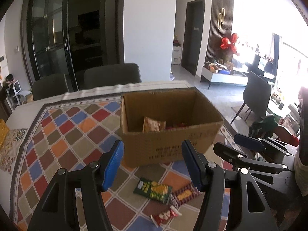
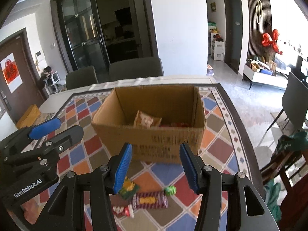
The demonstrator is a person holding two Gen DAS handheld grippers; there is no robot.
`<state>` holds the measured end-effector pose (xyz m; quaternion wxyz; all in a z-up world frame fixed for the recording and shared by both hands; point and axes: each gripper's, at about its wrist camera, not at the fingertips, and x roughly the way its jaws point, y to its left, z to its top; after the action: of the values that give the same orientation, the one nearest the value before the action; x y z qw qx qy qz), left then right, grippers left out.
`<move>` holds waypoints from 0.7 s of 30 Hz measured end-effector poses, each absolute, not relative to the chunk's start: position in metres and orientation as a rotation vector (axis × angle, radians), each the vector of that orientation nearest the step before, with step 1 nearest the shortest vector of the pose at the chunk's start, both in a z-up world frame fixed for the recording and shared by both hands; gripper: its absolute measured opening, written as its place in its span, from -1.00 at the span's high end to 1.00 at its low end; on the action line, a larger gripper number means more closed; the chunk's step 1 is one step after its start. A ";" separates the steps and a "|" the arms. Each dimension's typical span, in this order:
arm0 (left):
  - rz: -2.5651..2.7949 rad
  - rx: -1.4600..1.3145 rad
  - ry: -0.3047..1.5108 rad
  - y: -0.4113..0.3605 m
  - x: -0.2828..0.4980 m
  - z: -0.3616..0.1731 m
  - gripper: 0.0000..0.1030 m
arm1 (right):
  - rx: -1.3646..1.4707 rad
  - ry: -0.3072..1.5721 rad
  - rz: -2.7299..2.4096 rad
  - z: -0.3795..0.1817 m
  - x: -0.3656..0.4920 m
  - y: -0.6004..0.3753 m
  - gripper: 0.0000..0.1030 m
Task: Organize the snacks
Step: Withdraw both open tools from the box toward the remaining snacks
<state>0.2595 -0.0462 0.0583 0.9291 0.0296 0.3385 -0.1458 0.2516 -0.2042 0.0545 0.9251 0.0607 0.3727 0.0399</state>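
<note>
We see a cardboard box (image 1: 169, 134) half hiding crinkly packets; both grippers (left (image 1: 153, 165), right (image 2: 156, 166)) gape, empty, over blurred wrappers (image 2: 149, 200).

I count one cardboard box (image 2: 152, 134) with one orange packet (image 2: 146, 121) showing inside. On the cloth before it I see four snacks: green bag (image 1: 152, 190), purple pack (image 2: 150, 202), red packet (image 1: 163, 216), green candy (image 2: 170, 190).
</note>
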 end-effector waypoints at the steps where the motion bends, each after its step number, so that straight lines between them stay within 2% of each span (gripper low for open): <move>1: -0.303 0.062 0.696 -0.045 0.256 0.056 -0.20 | 0.129 0.771 0.085 0.052 0.249 -0.204 -0.03; 21: -0.351 0.069 0.891 -0.034 0.213 -0.032 -0.20 | 0.124 0.940 0.137 -0.020 0.210 -0.186 -0.03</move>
<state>0.2130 -0.0340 -0.0318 0.8870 0.0331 0.4286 -0.1688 0.2096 -0.1855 -0.0196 0.8874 0.0599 0.4524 0.0661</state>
